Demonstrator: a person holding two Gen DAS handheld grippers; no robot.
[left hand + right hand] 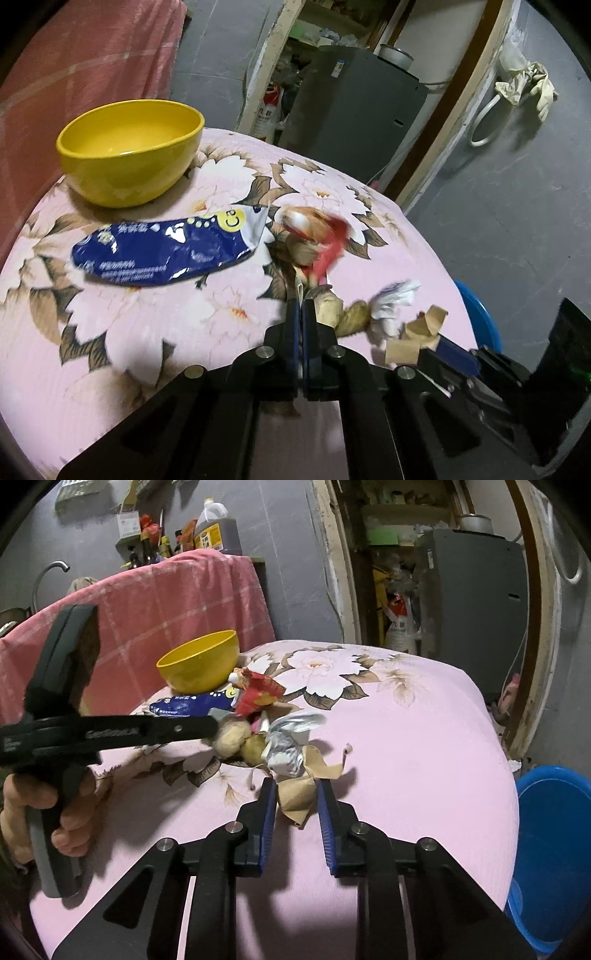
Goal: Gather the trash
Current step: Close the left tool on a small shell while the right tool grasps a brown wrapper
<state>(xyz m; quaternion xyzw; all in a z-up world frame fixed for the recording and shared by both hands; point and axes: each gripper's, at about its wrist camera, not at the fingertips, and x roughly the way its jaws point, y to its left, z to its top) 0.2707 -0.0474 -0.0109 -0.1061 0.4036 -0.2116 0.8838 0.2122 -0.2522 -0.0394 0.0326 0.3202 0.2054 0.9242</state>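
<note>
Only rightward: blue bucket (550, 853) beside table (424, 738)

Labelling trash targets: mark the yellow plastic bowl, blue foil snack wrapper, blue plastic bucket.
yellow plastic bowl (122, 173), left wrist view, outer wall
blue foil snack wrapper (162, 251), left wrist view, middle
blue plastic bucket (554, 849), right wrist view, inside wall

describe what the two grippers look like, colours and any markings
Both are matte black handheld tools with blue ribbed pads on the fingers and silver pivot screws on the linkage arms. The left gripper shows white lettering along its side in the right wrist view, too blurred to read, and a grey pistol handle gripped by a bare hand. The right gripper has the same build; no cables show.
</note>
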